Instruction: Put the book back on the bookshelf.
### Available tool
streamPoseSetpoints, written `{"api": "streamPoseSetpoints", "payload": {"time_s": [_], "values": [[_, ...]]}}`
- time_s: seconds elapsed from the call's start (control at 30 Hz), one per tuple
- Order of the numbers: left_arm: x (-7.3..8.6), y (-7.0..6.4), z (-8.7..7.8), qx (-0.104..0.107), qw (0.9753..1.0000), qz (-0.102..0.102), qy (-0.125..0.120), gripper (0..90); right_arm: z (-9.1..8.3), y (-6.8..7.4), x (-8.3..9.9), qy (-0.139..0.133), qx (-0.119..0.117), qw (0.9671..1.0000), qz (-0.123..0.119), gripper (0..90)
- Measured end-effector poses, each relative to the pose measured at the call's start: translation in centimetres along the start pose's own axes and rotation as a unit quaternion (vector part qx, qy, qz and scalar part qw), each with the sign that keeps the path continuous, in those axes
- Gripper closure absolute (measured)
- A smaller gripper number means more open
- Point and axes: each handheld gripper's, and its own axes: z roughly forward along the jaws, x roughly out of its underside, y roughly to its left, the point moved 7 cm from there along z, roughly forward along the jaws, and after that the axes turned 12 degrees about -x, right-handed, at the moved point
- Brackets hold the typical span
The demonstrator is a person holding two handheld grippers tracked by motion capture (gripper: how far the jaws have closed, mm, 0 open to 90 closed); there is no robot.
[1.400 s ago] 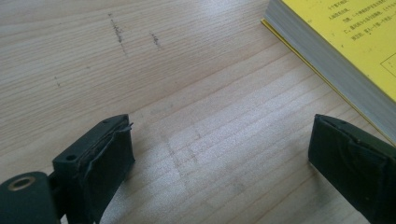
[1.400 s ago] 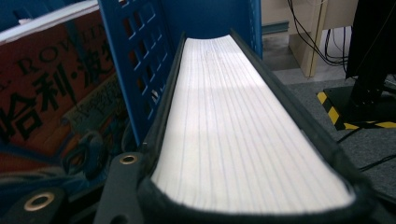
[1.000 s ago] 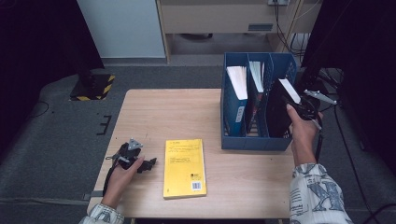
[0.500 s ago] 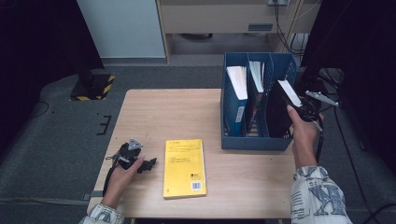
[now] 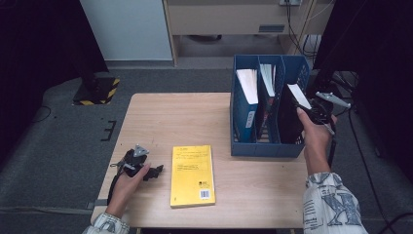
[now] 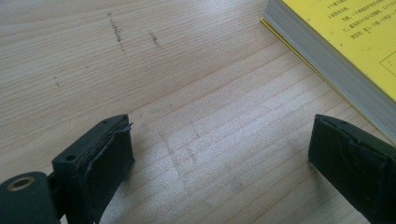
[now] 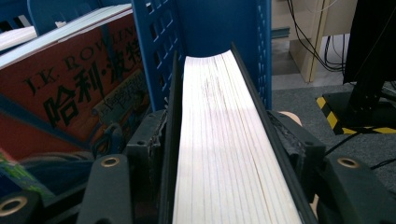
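At the table's far right, in the high view, I had the right gripper [image 5: 311, 113] clamped on a black-covered thick book [image 5: 291, 117], white page edge up, leaning in the rightmost slot of the blue perforated plastic file rack [image 5: 265, 146]. Its long axis ran down into the slot, so I judged the next move a straight push along it. The left gripper [image 5: 155, 171] rested on the pale wooden table [image 5: 195, 117], just beside a flat yellow paperback [image 5: 192, 174], well apart from the rack. Grey carpet lay around, a hazard-striped base to the far left.

Left gripper view: jaws spread wide, nothing between them, bare wood grain below; the yellow paperback [image 6: 345, 56] was off to their right, lying flat.

Right gripper view: jaws pinched the black book's [image 7: 229, 140] covers from both sides, page block running straight ahead from me. The blue slot wall [image 7: 210, 42] stood close on either side, a red-covered book [image 7: 79, 98] next door. Clearance looked tight.
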Motion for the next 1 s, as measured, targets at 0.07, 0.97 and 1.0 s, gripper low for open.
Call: {"api": "streamPoseSetpoints", "payload": {"time_s": [0.07,0.97,1.0], "values": [[0.0,0.0,0.0,0.000,1.0000,0.000,0.000,5.8,0.2,0.1,0.1,0.001,-0.001,1.0000,0.000,42.4],[0.0,-0.1,0.0,0.001,1.0000,0.001,0.000,5.7,0.7,1.2,0.5,0.016,0.006,0.9998,-0.007,47.3],[0.0,-0.1,0.0,0.001,1.0000,0.001,0.000,5.7,0.7,1.3,0.4,0.015,0.006,0.9998,-0.007,48.1]]}}
